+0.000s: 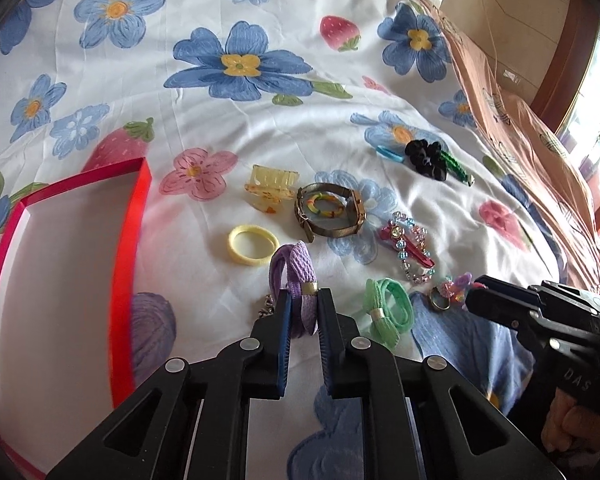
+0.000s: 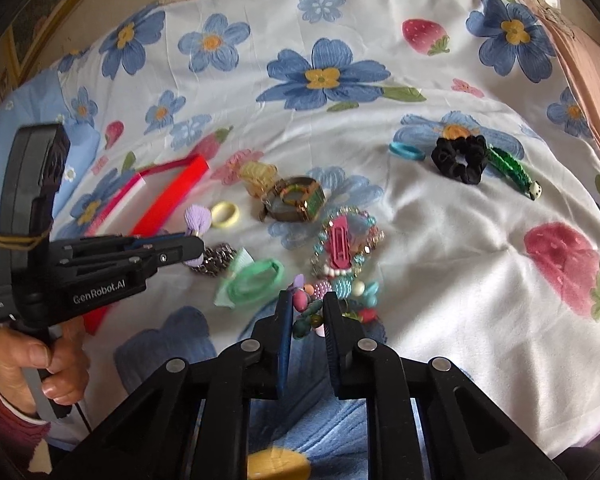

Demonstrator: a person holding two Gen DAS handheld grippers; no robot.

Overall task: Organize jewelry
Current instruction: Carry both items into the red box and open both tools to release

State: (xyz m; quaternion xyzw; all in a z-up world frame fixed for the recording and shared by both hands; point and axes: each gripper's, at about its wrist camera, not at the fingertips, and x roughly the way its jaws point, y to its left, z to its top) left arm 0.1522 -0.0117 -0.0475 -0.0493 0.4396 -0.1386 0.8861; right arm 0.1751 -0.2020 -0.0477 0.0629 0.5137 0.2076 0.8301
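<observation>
Early in the sorting, by the look of it. Red box [image 1: 138, 216] at the left of the flowered bedspread [image 1: 300, 128], open, white floor bare in the part on view; nothing put away yet as far as either camera shows.

Left gripper [image 1: 304, 304] nearly shut, pads pinching a purple hair tie [image 1: 298, 276] near its small metal band, loop standing up between the fingers and just off a bit of chain lying on the cloth. Box close by on that side.

Right gripper [image 2: 304, 308] closed down on a cluster of coloured beads [image 2: 312, 312], probably a beaded bracelet, though blurred and partly hidden by the fingers, so hard to name for certain.

Still loose on the bedspread, all well apart from the box:
- yellow ring-shaped band [image 1: 253, 245]
- yellow hair claw [image 1: 269, 190]
- watch [image 1: 332, 210] with a multicoloured band lying inside its strap
- pink clip [image 1: 406, 246] tangled in a string of clear and blue beads
- green hair tie [image 1: 384, 312]
- black scrunchie [image 1: 426, 160], blue elastic and green clip further back

Two pieces in hand, none boxed, roughly ten left to gather. Next sensible move, as a judgement: lift both and carry toward the box.
</observation>
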